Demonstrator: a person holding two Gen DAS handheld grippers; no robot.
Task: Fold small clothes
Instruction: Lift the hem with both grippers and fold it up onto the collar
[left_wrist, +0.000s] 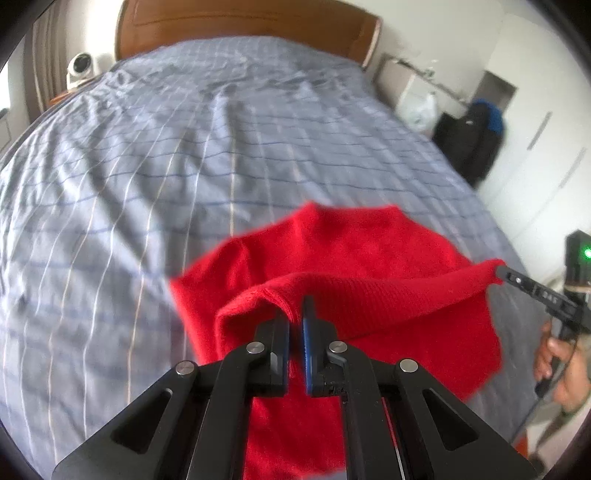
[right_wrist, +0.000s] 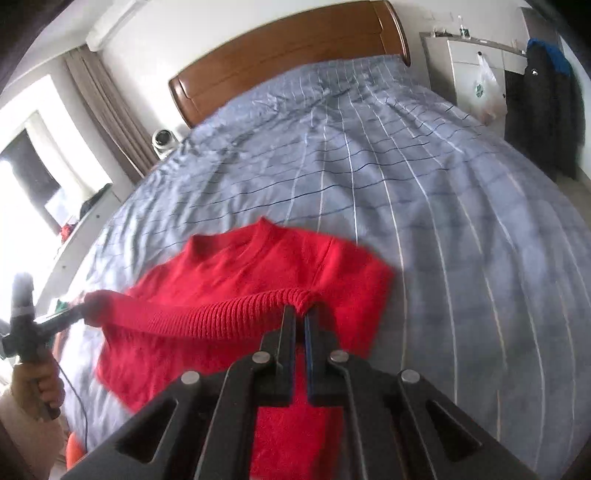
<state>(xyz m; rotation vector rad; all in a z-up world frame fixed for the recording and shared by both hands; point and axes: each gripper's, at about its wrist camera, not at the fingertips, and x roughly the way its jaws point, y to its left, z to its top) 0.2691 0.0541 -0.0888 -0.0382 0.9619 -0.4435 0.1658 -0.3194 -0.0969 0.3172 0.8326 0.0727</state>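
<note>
A small red knit sweater (left_wrist: 343, 251) lies on the blue checked bed sheet (left_wrist: 147, 166), its neck end away from me. Its ribbed hem (right_wrist: 207, 314) is lifted and stretched in the air between the two grippers. My left gripper (left_wrist: 295, 308) is shut on one corner of the hem. My right gripper (right_wrist: 301, 314) is shut on the other corner. In the left wrist view the right gripper (left_wrist: 498, 271) shows at the far right, pinching the hem, with a hand (left_wrist: 561, 369) on its handle. The left gripper (right_wrist: 79, 312) appears at the left of the right wrist view.
A wooden headboard (right_wrist: 288, 48) closes the far end of the bed. A white round device (left_wrist: 79, 68) sits on a bedside stand at the left. Dark clothes (right_wrist: 543, 107) and a plastic bag (right_wrist: 487, 88) hang by white cabinets at the right. A cable (right_wrist: 79, 413) trails from the left handle.
</note>
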